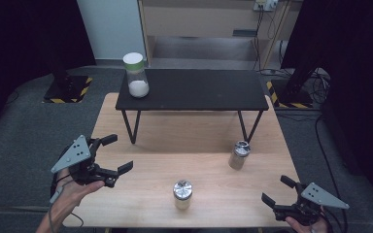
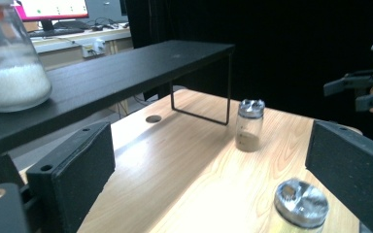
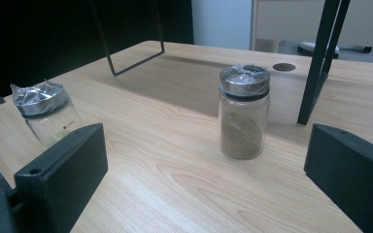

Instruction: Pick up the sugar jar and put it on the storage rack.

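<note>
bare tabletop (image 1: pixel 141 155) between jars | black shelf (image 1: pixel 194 90) blocks rear

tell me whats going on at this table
A person holds a claw in each hand, both open and empty above a wooden table. The left claw and right claw flank two small silver-capped jars: one near the front edge, one with brown powder. A taller jar of white grains stands on the black shelf.

My jaw pads look matt black. Both spice jars (image 3: pixel 243 112) (image 1: pixel 182 193) are clear glass with shiny metal caps under crinkled film. The table (image 1: pixel 175 141) is smooth pale wood; the shelf (image 1: pixel 199 90) matt black.
</note>
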Motion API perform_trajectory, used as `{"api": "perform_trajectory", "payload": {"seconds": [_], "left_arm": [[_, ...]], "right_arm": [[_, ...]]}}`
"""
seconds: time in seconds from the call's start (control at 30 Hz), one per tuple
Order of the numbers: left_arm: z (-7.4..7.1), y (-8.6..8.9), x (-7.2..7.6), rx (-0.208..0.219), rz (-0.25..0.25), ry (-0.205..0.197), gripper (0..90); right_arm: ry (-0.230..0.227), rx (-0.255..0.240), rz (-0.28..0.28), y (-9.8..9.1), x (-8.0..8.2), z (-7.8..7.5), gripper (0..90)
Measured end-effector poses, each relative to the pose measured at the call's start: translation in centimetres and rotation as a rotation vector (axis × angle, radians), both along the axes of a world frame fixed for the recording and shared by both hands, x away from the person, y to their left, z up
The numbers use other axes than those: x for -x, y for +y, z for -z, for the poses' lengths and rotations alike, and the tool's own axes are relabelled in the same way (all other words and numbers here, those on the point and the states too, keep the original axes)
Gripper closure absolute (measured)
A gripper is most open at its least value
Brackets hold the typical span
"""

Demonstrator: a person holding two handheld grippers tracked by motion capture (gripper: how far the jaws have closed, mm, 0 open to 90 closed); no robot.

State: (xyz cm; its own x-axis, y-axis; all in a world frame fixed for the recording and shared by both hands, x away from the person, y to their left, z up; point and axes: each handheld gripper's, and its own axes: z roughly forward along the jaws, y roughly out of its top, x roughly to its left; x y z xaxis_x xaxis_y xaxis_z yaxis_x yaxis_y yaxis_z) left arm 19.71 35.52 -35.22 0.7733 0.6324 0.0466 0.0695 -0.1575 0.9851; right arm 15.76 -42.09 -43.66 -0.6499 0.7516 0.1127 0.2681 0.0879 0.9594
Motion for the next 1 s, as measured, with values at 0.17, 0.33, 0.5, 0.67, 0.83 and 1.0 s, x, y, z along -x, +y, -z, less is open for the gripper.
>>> {"api": "perform_trajectory", "payload": {"seconds": [0.17, 0.33, 0.5, 0.67, 0.83, 1.0], "left_arm": [[1.1, -0.1, 0.2, -0.015, -0.015, 0.019, 2.4], [2.1, 0.0, 0.6, -0.006, -0.03, 0.024, 2.5], [3.6, 0.4, 1.3, 0.009, -0.062, 0.019, 2.7], [5.1, 0.7, 1.8, 0.023, -0.087, 0.025, 3.0], [6.2, 1.0, 2.3, 0.025, -0.104, 0.032, 3.2], [7.2, 1.3, 2.7, 0.036, -0.119, 0.037, 3.2]], "right_arm": [[0.001, 0.002, -0.002, 0.0, 0.0, 0.0, 2.5], [0.001, 0.001, -0.001, 0.0, 0.0, 0.0, 2.5], [0.0, 0.003, -0.002, 0.0, 0.0, 0.0, 2.5], [0.0, 0.004, -0.002, 0.0, 0.0, 0.0, 2.5], [0.0, 0.005, -0.002, 0.0, 0.0, 0.0, 2.5], [0.001, 0.006, -0.001, 0.1, 0.0, -0.1, 2.5]]}}
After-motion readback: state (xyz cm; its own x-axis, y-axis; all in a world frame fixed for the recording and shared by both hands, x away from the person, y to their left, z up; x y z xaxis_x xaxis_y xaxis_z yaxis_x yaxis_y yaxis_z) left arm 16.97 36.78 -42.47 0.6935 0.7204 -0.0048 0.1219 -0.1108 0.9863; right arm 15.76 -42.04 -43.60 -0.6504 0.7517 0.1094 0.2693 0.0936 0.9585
